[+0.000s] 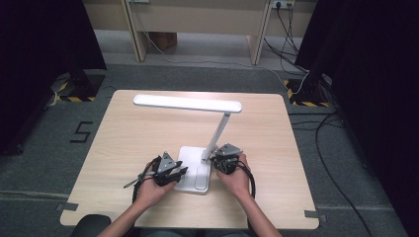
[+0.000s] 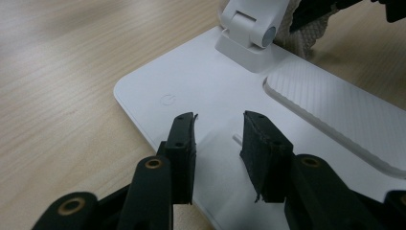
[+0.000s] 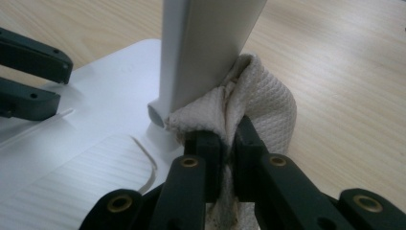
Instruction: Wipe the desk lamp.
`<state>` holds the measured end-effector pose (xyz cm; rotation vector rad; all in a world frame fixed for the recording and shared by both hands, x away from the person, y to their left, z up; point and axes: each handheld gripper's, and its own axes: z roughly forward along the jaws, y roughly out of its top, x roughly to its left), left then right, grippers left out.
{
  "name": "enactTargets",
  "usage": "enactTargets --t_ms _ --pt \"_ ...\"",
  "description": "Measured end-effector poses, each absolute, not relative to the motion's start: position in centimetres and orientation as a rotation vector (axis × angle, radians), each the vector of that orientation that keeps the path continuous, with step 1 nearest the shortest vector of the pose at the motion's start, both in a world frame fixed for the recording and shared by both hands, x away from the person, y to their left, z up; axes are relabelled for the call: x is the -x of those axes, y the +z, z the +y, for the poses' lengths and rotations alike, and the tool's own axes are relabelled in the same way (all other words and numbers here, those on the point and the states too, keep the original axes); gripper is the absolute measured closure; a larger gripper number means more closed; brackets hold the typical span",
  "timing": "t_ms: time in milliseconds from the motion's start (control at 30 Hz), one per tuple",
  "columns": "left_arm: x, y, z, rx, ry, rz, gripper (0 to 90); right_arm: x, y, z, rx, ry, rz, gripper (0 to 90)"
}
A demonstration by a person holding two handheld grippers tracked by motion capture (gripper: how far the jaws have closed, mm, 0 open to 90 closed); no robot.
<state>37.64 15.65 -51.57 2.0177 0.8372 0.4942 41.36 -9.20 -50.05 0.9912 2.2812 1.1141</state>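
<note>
While right tongs [image 3: 225, 139] pinch cloth [image 3: 263, 96] at lamp stem [image 3: 206, 48] | left tongs [image 2: 218, 139] open

A recording lab or test room, set up rather than lived in; small light-wood table [image 1: 148, 133] alone on grey carpet [image 1: 44, 143], walled by black curtains [image 1: 34, 59] on both sides; hazard-striped stand bases [image 1: 74, 98] at the curtain feet; black cables [image 1: 336, 148] trailing across the floor; a "5" [image 1: 81, 132] marked on the carpet beside the table; wall socket [image 1: 282, 4] behind a pale desk frame [image 1: 197, 24].
</note>
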Motion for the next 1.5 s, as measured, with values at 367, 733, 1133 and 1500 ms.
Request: enactTargets --t_ms 367,733,1133,1500 --pt "-37.6 -51.6 15.7 -2.014 0.497 0.840 64.1 -39.5 -49.9 -9.5 -0.966 1.131 2.368 85.1" --pt "-37.6 -51.6 15.7 -2.014 0.499 0.839 64.1 -37.3 -49.9 -9.6 -0.941 1.139 2.427 85.0" --pt "-37.6 -51.6 15.6 -2.014 0.500 0.838 64.2 -35.2 -49.8 -9.6 -0.911 1.137 2.483 85.0" --pt "-37.6 -51.6 15.6 -2.014 0.504 0.837 64.3 -33.9 -49.3 -9.4 -0.855 1.103 2.551 85.0"
